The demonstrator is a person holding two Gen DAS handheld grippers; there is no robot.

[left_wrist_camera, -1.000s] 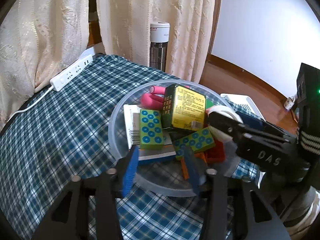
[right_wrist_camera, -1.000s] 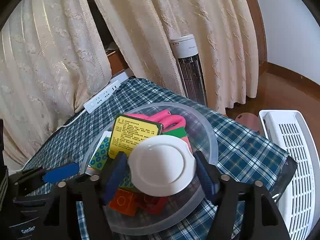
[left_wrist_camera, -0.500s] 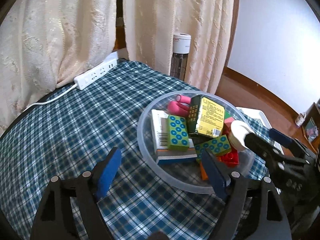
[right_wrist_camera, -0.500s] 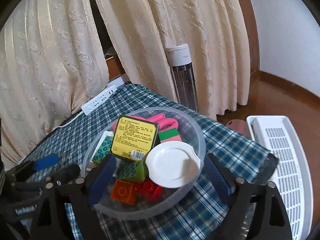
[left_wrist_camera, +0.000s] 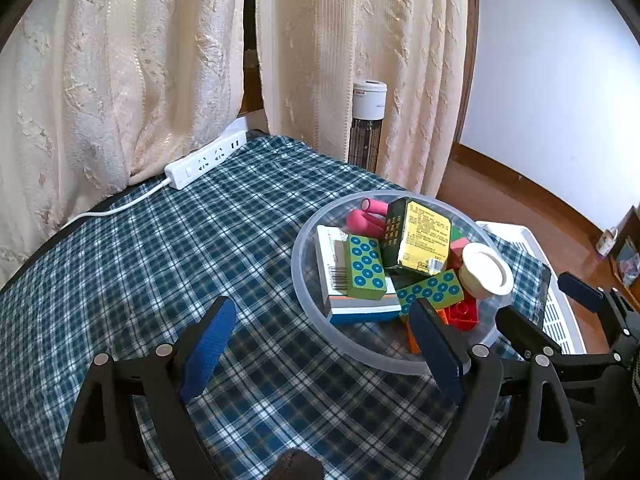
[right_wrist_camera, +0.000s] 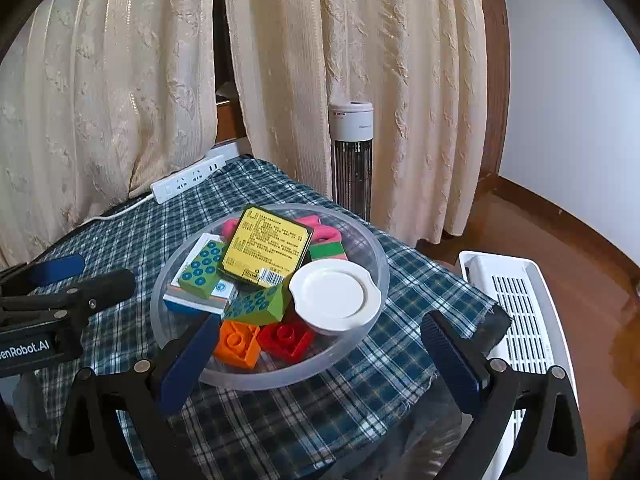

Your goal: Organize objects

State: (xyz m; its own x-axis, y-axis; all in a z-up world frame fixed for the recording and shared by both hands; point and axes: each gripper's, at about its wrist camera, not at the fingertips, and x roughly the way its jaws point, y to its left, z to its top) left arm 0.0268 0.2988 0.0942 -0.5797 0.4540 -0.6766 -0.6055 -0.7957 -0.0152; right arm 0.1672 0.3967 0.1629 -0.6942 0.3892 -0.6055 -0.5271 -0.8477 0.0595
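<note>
Both the left hand-held gripper (left_wrist_camera: 324,344) and the right hand-held gripper (right_wrist_camera: 320,360) are hanging wide open and holding nothing, flanking the filled clear bowl (right_wrist_camera: 376,256) sitting near the desk (left_wrist_camera: 120,264)'s right edge.

One clear bowl (right_wrist_camera: 376,264) is seen on the plaid cloth. Inside it are counted two green blocks with blue dots (right_wrist_camera: 202,268), at 9 and 6 o'clock, one yellow box (right_wrist_camera: 268,246), one white lid (right_wrist_camera: 334,294) at 4 o'clock, one orange brick (right_wrist_camera: 236,342), one red brick (right_wrist_camera: 286,338), and one white carton (left_wrist_camera: 334,268). One power strip (left_wrist_camera: 204,159) is counted at 11 o'clock
</note>
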